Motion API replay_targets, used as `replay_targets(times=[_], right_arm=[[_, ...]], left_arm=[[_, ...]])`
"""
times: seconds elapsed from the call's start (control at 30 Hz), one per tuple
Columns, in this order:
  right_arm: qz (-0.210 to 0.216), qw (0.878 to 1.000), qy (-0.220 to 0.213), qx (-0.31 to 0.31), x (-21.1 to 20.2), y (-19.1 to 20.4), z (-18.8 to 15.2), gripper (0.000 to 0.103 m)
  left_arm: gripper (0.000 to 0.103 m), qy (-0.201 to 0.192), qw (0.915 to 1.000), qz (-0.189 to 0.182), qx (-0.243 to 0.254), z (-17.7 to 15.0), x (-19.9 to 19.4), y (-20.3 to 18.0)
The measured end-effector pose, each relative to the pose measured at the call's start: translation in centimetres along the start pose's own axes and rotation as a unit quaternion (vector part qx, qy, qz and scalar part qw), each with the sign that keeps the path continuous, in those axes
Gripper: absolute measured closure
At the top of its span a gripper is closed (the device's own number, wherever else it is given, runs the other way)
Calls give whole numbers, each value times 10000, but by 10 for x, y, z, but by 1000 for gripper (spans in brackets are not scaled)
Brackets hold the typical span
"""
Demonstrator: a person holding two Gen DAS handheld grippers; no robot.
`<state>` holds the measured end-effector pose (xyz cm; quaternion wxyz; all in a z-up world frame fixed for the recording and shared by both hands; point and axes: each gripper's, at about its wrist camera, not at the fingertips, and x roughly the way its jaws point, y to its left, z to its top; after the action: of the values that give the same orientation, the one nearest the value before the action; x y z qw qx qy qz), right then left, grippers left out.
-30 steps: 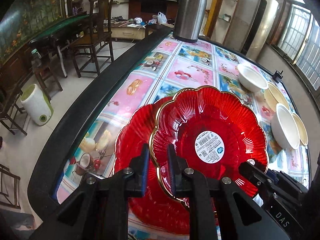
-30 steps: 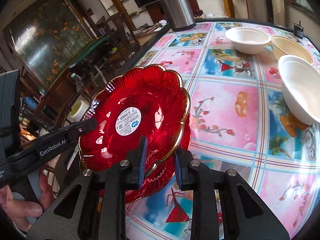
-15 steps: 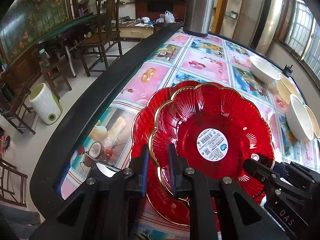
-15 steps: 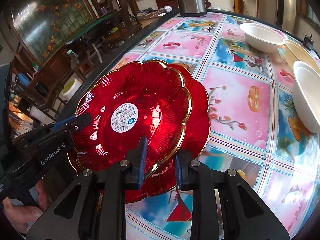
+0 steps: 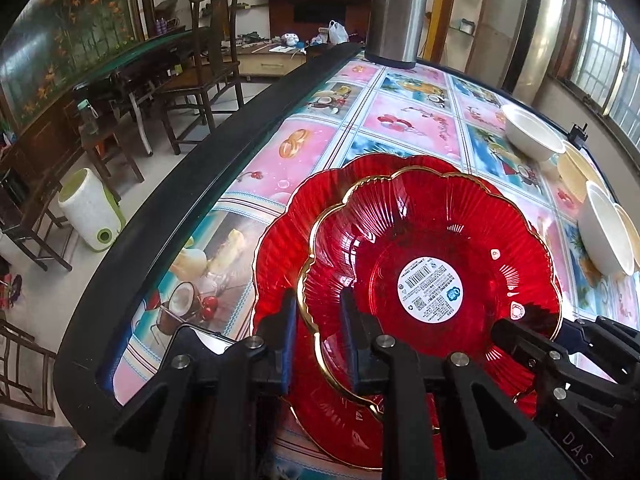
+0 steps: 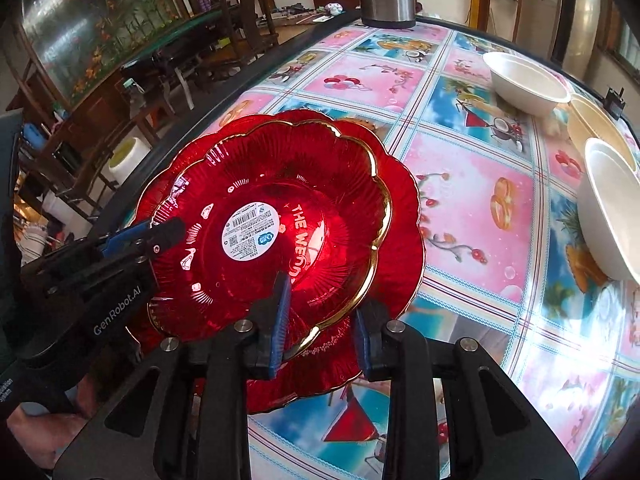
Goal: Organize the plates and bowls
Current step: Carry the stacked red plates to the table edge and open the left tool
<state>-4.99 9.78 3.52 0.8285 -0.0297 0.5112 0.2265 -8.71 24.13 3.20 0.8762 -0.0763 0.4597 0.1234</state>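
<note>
A red scalloped plate with a gold rim and a white barcode sticker (image 5: 432,264) (image 6: 272,236) lies over a second, larger red plate (image 5: 288,236) (image 6: 400,216) near the table's left edge. My left gripper (image 5: 318,336) straddles the upper plate's near-left rim, fingers a little apart. My right gripper (image 6: 320,324) straddles its near-right rim, fingers apart, no firm clamp visible. Each gripper shows in the other's view. White bowls (image 5: 532,132) (image 6: 524,80) and cream bowls (image 5: 576,168) (image 6: 596,128) stand at the far right.
A steel thermos (image 5: 396,12) stands at the table's far end. The table's black raised edge (image 5: 192,184) runs along the left. A phone (image 5: 196,344) lies near the front edge. Chairs and a white bin (image 5: 90,208) are on the floor to the left.
The upper red plate has come down and settled flatter over the lower plate. The right gripper's fingers have spread apart; the left gripper's fingers look slightly wider too.
</note>
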Motion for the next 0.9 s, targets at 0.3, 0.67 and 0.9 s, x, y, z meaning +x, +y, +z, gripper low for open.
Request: replay_targets(times=[0.3,0.67,0.9], right_arm=[[412,9976,-42,564,-15,-15,1,63],[398,9952,-514,727,-45,-35,-5,63],[363,9924,-780,885,-62,-54,-17,63]], left_arm=[[82,9,9998,143,141,-1,3,-6],[43,-163,9997,-197,-8,1,-11,-10],[29,-651,9976,-70,220,5,-36,-36]])
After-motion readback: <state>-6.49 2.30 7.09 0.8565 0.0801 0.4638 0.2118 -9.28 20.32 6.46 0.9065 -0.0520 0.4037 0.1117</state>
